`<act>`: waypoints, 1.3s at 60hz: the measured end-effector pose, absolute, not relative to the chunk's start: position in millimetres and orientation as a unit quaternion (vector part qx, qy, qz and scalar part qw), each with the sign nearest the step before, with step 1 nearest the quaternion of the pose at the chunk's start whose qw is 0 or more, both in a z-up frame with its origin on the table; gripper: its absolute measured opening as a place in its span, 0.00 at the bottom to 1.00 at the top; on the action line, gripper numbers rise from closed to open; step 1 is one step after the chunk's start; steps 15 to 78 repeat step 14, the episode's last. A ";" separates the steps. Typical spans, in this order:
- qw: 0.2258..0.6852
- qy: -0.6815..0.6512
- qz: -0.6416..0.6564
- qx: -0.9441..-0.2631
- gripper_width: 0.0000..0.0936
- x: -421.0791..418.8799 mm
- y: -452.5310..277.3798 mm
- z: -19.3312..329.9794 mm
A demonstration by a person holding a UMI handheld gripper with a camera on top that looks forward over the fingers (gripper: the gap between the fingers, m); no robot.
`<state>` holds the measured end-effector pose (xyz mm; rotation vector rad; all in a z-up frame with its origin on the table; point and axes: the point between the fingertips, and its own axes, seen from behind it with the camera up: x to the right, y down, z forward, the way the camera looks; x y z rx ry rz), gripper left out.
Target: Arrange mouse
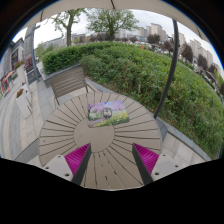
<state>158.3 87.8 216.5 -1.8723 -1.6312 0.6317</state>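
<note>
You are outdoors on a paved terrace (18, 125) in flat daylight, facing a round wooden slatted table (100, 140) with a slatted wooden chair (70, 82) drawn up at its far side. Beyond the chair a thick green hedge (135, 75) runs across, crossed by a dark slanting pole (173, 68). Behind it stand trees (110, 20) and pale buildings (155, 32) under an overcast sky.

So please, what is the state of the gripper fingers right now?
Gripper: fingers open, holding nothing, above the round slatted wooden table; the purple-and-green rectangular mat lies beyond them.
</note>
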 end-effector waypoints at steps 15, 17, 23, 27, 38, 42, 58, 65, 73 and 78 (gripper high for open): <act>0.264 -0.629 0.250 -0.687 0.90 161.5 72.7 205.5; 0.264 -0.629 0.250 -0.687 0.90 161.5 72.7 205.5; 0.264 -0.629 0.250 -0.687 0.90 161.5 72.7 205.5; 0.264 -0.629 0.250 -0.687 0.90 161.5 72.7 205.5; 0.264 -0.629 0.250 -0.687 0.90 161.5 72.7 205.5; 0.264 -0.629 0.250 -0.687 0.90 161.5 72.7 205.5; 0.264 -0.629 0.250 -0.687 0.90 161.5 72.7 205.5; 0.264 -0.629 0.250 -0.687 0.90 161.5 72.7 205.5; 0.264 -0.629 0.250 -0.687 0.90 161.5 72.7 205.5; 0.264 -0.629 0.250 -0.687 0.90 161.5 72.7 205.5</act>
